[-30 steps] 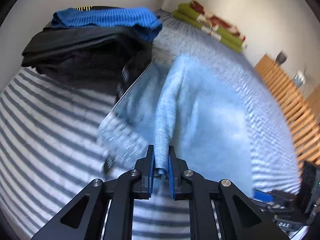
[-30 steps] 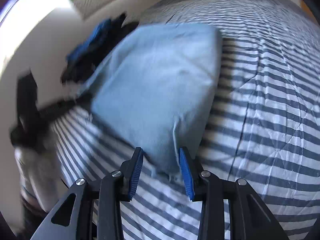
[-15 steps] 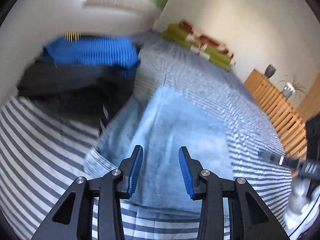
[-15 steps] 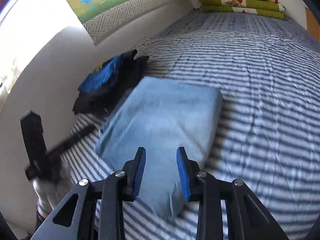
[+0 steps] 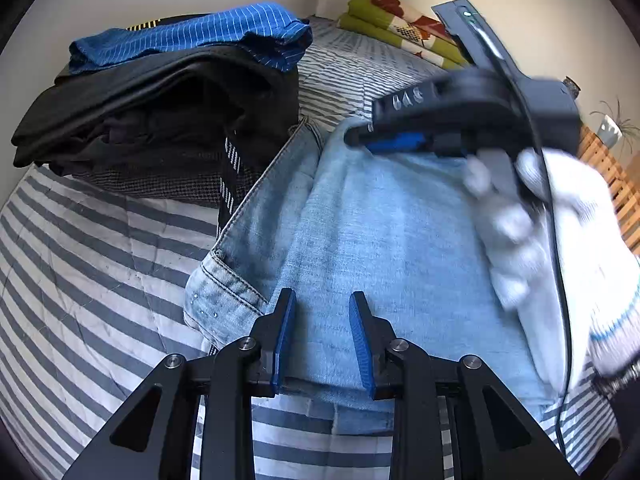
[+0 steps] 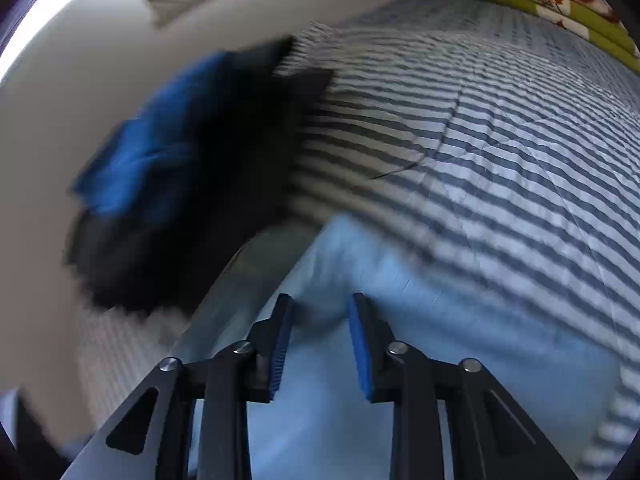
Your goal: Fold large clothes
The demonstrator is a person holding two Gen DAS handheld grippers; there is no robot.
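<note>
Folded light-blue jeans (image 5: 372, 236) lie on the striped bed cover (image 5: 88, 264), waistband toward the left. My left gripper (image 5: 321, 338) is open just over their near edge, nothing between its blue pads. In the left wrist view my right gripper (image 5: 360, 140) reaches across the far end of the jeans, held by a hand in a white glove (image 5: 560, 216). The right wrist view is blurred: my right gripper (image 6: 319, 344) is open low over the jeans (image 6: 420, 320).
A stack of folded clothes, black garments (image 5: 160, 120) topped by a blue striped one (image 5: 188, 40), sits at the jeans' far left by the wall. Green and red folded blankets (image 5: 400, 16) lie at the bed's far end. A wooden slatted frame (image 5: 616, 184) runs along the right.
My left gripper let go of the jeans fold and opened; the jeans now lie flat. My right gripper swung over to the jeans' far end, near the stack.
</note>
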